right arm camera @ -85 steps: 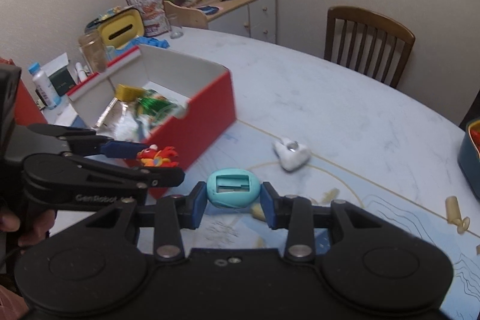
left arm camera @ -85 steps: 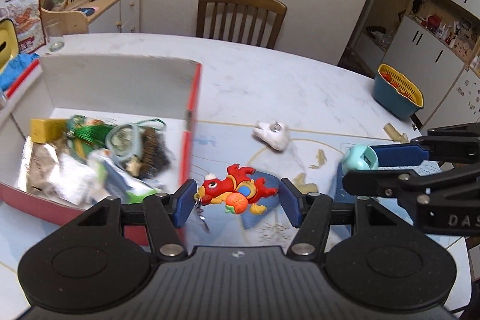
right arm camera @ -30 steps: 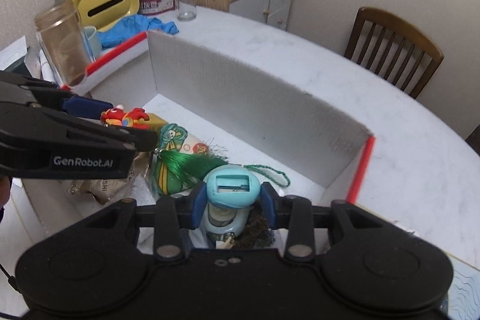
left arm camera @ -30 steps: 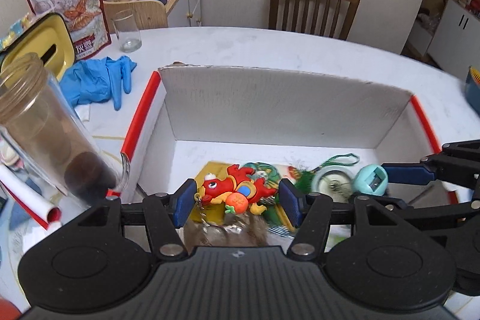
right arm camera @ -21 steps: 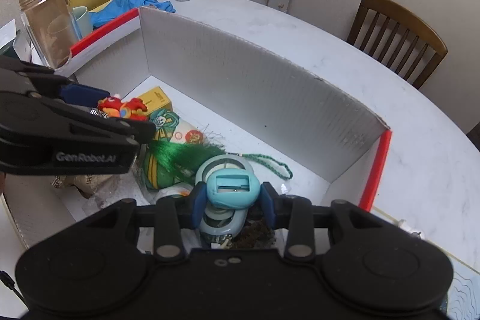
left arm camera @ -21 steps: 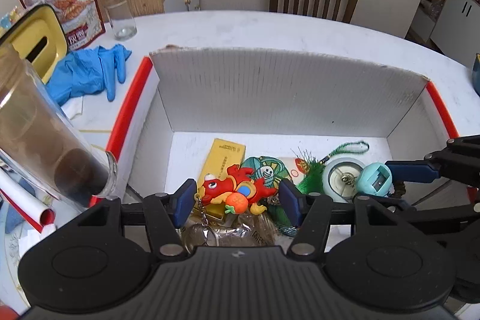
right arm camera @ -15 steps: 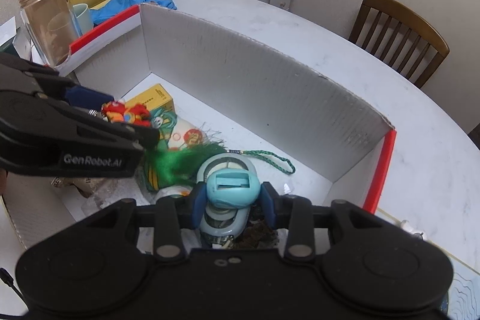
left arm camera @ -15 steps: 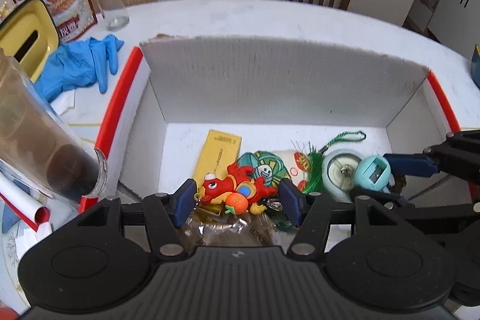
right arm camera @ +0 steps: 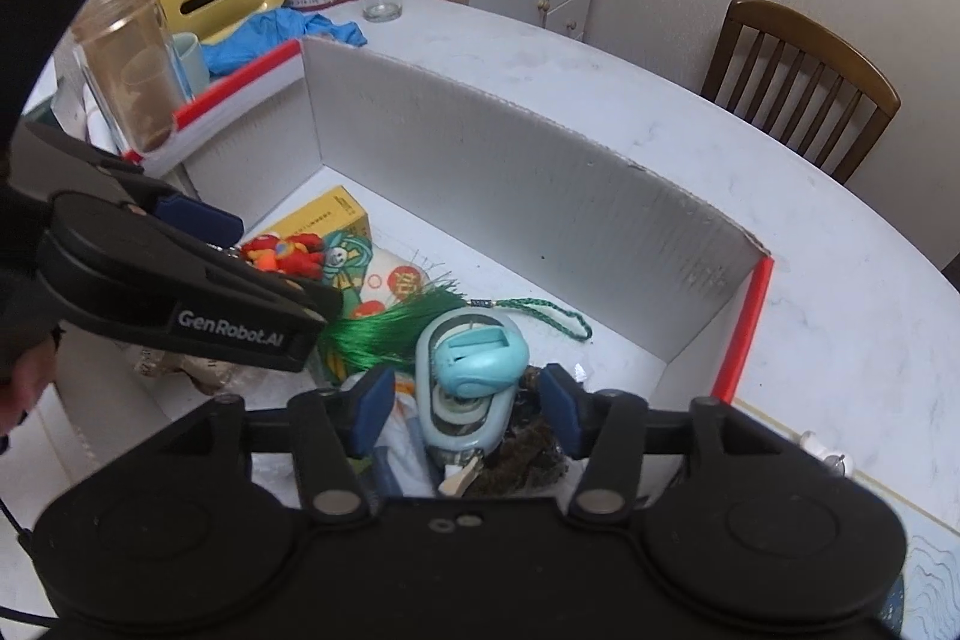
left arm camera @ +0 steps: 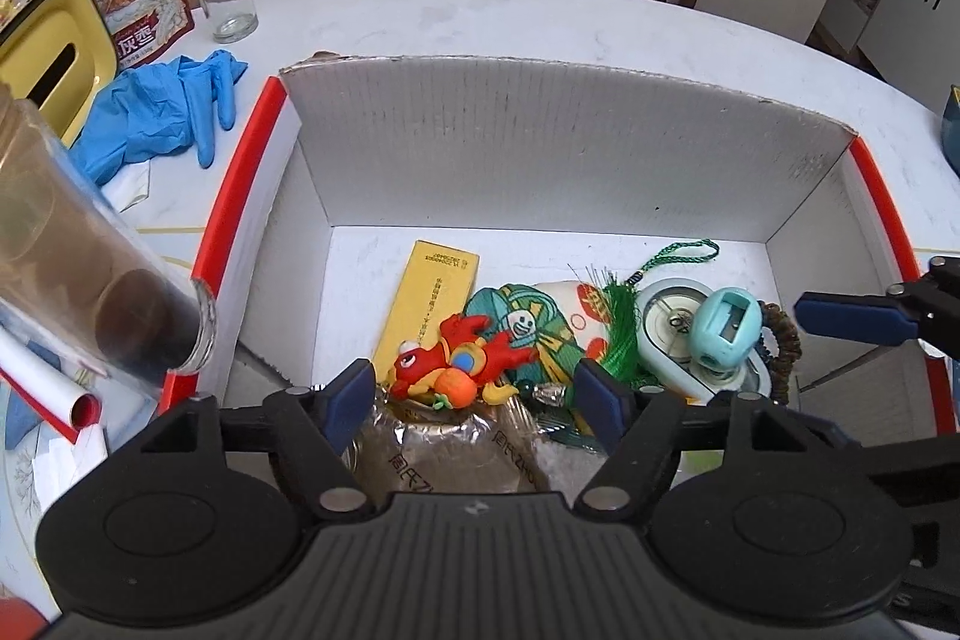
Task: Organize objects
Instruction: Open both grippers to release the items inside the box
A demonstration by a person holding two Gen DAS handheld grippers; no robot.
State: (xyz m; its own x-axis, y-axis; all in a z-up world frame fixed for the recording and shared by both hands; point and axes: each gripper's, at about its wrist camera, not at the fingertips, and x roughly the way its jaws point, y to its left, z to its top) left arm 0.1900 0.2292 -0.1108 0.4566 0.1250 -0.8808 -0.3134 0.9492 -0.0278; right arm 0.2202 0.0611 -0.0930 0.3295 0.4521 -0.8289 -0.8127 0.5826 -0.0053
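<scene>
Your left gripper (left arm camera: 474, 397) and right gripper (right arm camera: 468, 409), jaws just parted over the red-edged box (left arm camera: 570, 160), grip nothing: red dragon charm (left arm camera: 459, 361) and pale-blue sharpener (right arm camera: 480, 355), released, rest on the clutter inside, where the tidying wants them.

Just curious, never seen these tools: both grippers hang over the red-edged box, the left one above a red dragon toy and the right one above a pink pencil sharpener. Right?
Almost. The pencil sharpener is light blue, not pink, as the right wrist view shows. Otherwise yes: the left gripper hangs above the red dragon toy, the right gripper above the sharpener, both over the red-edged box.
</scene>
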